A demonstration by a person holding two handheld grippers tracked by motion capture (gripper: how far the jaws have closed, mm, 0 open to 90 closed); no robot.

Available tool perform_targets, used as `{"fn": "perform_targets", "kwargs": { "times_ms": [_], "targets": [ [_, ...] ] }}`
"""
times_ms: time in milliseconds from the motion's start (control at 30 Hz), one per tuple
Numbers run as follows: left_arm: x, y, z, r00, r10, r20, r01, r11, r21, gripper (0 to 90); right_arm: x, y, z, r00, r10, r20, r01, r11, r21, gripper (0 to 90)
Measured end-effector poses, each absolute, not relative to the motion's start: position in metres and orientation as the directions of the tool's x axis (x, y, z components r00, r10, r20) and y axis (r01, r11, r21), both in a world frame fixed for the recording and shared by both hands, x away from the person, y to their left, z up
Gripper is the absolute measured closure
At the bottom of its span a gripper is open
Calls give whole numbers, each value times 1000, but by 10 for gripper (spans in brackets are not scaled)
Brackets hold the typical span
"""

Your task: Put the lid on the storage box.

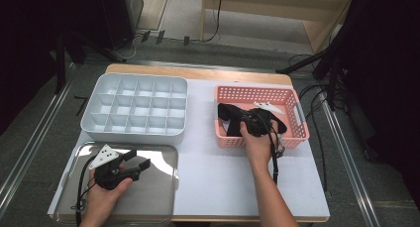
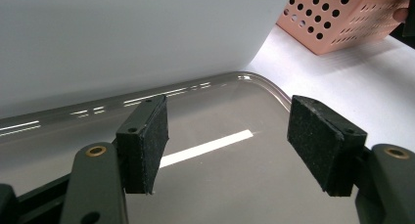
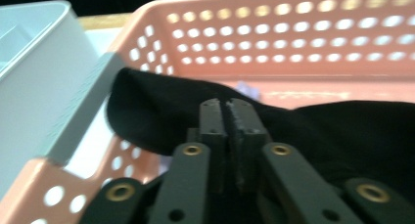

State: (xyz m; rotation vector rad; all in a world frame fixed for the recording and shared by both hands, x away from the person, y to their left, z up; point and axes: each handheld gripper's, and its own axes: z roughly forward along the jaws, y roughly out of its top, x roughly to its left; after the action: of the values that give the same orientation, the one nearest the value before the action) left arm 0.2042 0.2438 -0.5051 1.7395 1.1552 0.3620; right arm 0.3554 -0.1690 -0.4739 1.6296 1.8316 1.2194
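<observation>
Surroundings: a white table [image 1: 218, 182] carries a grey divided organiser box [image 1: 134, 108], a pink perforated basket [image 1: 261, 115] and a shiny metal tray [image 1: 148, 197]; cables and stand legs lie on the floor around it
In the way, right side: the basket's near wall rises just below and beside the jaws; a grey handle strip on the basket's rim [image 3: 80, 109] sits to the jaws' left in the right gripper view, with the organiser box beyond it
In the way, left side: the organiser box's tall white wall [image 2: 137, 43] stands straight ahead of the jaws; the basket's corner [image 2: 342, 18] lies ahead and to their right
Black cloth: a black fabric piece [image 3: 156, 114] lies inside the basket, spreading ahead of and to both sides of the right jaws; a small white item [image 1: 267, 107] lies in the basket beyond it
Right gripper [image 3: 229, 131]: reaching down into the basket, jaws brought together on a fold of the black fabric, pads pressed nearly face to face
Right hand [image 1: 255, 142]: forearm stretched forward from the table's near edge, hand wrapped over the gripper body at the basket's near wall, cable trailing back along the wrist
Left gripper [image 2: 227, 141]: jaws standing apart with nothing between them, the tray's bare surface under them
Left hand [image 1: 106, 190]: resting low over the tray, gripper angled toward the organiser box, grey three-cornered plate on top
Writing: none that can be read
</observation>
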Motion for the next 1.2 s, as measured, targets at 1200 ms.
{"fn": "perform_targets", "kwargs": {
  "times_ms": [1200],
  "targets": [
    [205,244,-505,501,827,-257,540,-66,839,326,346,-158,-462,-210,963,167,538,-29,843,900]
  ]
}}
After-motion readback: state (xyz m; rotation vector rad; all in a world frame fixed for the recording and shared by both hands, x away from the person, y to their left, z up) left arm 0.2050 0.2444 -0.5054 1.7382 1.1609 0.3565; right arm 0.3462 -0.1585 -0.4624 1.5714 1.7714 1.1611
